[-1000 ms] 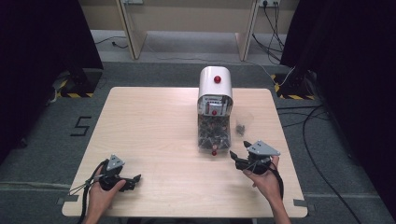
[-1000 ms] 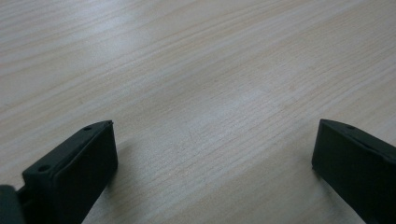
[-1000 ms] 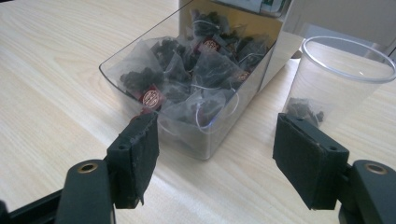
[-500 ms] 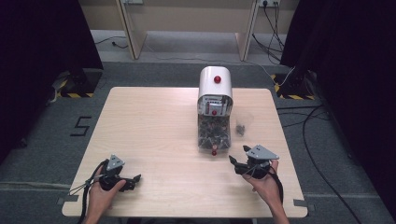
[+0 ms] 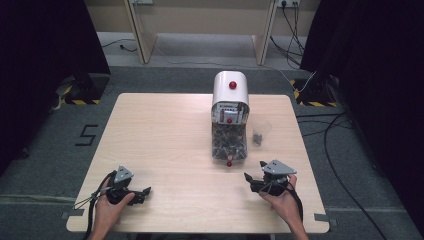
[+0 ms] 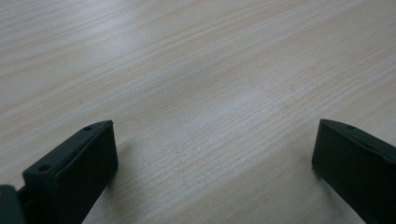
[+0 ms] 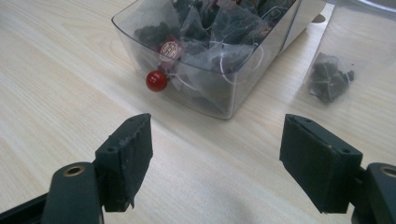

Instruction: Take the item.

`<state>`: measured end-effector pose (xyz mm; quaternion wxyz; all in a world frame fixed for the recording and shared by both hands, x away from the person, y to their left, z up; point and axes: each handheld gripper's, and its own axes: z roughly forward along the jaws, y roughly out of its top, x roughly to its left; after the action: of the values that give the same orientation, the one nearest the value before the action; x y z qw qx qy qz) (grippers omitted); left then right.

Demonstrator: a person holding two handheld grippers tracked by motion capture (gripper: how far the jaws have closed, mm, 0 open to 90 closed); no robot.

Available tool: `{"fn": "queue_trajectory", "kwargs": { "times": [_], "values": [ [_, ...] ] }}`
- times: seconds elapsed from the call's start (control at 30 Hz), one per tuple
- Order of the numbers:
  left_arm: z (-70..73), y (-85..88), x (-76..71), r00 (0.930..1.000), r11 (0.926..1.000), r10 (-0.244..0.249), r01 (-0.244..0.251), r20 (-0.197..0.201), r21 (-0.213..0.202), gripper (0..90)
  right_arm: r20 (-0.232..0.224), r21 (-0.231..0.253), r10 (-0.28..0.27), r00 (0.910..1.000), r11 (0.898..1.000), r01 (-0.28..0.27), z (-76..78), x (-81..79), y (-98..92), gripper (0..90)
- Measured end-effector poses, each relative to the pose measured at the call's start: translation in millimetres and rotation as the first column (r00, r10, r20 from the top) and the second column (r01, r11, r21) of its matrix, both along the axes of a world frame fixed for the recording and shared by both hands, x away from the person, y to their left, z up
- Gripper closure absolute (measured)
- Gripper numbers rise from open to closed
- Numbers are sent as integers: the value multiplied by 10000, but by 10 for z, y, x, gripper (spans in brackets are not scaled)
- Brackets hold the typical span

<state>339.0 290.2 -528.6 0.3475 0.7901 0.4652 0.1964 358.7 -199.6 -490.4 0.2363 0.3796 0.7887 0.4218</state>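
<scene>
1. The left gripper (image 5: 131, 189) sits at about 7 o'clock on the wooden bench (image 5: 165, 135), held in the person's left hand (image 5: 107, 207); its fingers (image 6: 77, 172) stand spread wide, released, with bare wood grain between them; nothing touches them.
2. At the middle of the bench, toward 12 o'clock, stands a white dispenser (image 5: 230, 97) with a red button on its domed top; its clear drawer (image 5: 229, 145) is pulled out toward 6 o'clock and holds a heap of dark tea bags (image 7: 210, 28); a small red knob (image 7: 156, 80) sticks out of the drawer's front wall.
3. Just beside the drawer, at its 3 o'clock in the high view, stands a clear cup (image 5: 261, 131) with one dark tea bag (image 7: 332, 79) inside; cup and drawer stand near each other, and whether they touch I cannot tell.
4. The right gripper (image 5: 263, 182) rests at about 5 o'clock on the bench, held in the person's right hand (image 5: 284, 200), aimed toward the drawer front; its fingers (image 7: 128, 158) have just been opening and stand released, wide apart, with only bench surface between them; the red knob lies beyond the fingertips, apart from them.
</scene>
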Motion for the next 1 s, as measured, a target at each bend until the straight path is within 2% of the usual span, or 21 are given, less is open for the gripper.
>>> {"fn": "queue_trajectory", "kwargs": {
  "times": [0.33,1.0],
  "values": [
    [0,0,0,10000,10000,1,-1,0,-3,0,-245,-71,24,9997,10000,-26,-84,-115,-69,262],
    [0,0,0,10000,10000,3,-3,-6,-11,0,-311,-125,92,9995,9999,-95,-117,-257,-102,262]
  ]
}}
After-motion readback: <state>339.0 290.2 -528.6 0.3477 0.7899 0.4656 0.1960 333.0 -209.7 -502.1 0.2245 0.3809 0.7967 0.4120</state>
